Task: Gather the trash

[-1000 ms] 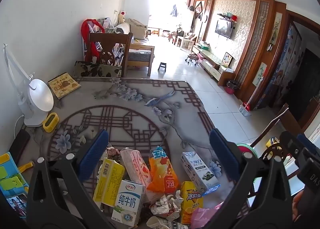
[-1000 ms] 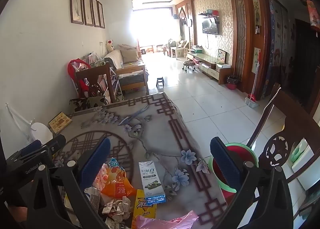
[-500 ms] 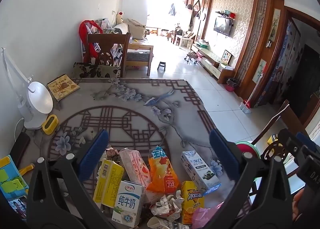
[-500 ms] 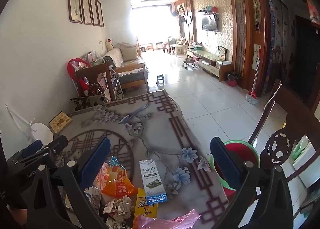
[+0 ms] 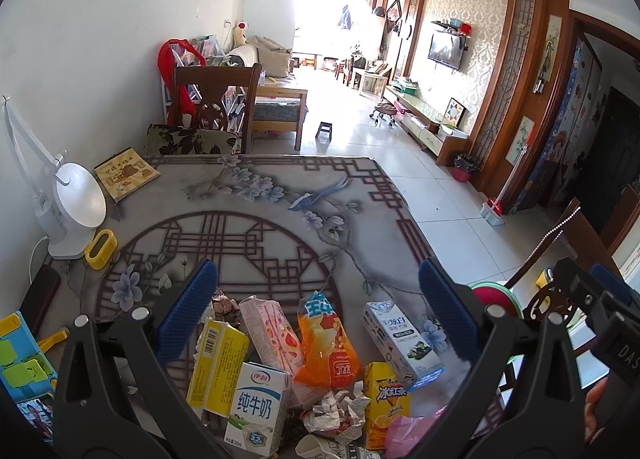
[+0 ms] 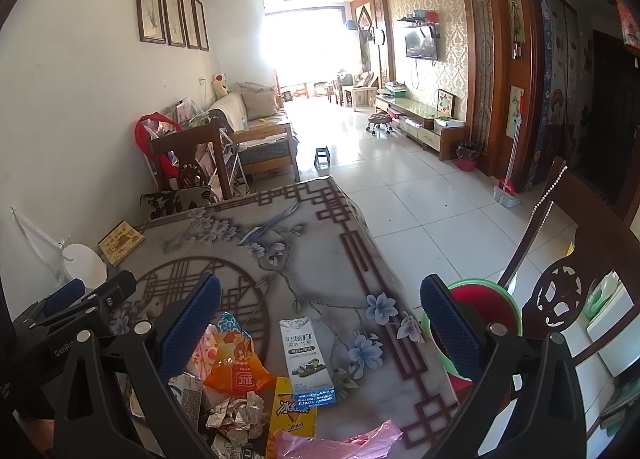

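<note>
On patterned table (image 5: 280,219) — trash (image 5: 320,359).

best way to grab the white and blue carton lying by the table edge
Take the white and blue carton across its two long side faces near mid-length, coming down from above with the right gripper. It lies flat on the table, long axis pointing away from the camera, apart from the trash heap, so both sides look free for the open jaws.

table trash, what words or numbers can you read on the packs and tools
"纯牛奶", "3.2": white milk carton
"冰红茶": yellow tea carton
"炫白": white-blue box
"GenRo": left tool
"DAS": right tool
Orange bag, pink carton, book: too blurred.
</note>
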Demonstrator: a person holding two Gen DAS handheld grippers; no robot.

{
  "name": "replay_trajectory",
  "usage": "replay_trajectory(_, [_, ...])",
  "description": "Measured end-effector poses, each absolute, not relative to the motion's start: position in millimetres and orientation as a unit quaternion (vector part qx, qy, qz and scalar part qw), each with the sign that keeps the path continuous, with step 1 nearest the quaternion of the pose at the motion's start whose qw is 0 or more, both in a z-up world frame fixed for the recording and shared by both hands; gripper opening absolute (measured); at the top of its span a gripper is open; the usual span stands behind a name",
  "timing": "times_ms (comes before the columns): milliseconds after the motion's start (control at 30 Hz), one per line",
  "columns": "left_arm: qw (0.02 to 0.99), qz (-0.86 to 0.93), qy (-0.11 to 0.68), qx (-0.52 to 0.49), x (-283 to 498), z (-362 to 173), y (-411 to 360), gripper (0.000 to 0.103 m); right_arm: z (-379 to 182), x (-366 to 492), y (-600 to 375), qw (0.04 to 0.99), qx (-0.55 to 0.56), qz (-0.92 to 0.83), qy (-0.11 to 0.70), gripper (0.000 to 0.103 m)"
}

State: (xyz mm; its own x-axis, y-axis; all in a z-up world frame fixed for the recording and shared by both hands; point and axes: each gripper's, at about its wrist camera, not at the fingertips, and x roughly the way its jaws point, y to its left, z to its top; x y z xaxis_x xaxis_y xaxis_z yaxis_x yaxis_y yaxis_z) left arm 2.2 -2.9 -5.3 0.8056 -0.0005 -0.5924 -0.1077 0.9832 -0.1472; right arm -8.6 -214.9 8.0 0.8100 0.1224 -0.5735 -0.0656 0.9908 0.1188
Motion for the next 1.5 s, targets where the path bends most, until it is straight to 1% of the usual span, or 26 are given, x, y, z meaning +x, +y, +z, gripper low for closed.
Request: replay_trajectory(1500, [0.945,0.029,0.316,-0.083,5.7,-11.7,-0.9,0.099,-1.2,-3.3,-218.1,0.948,0.050,0.049,0.309,0.096])
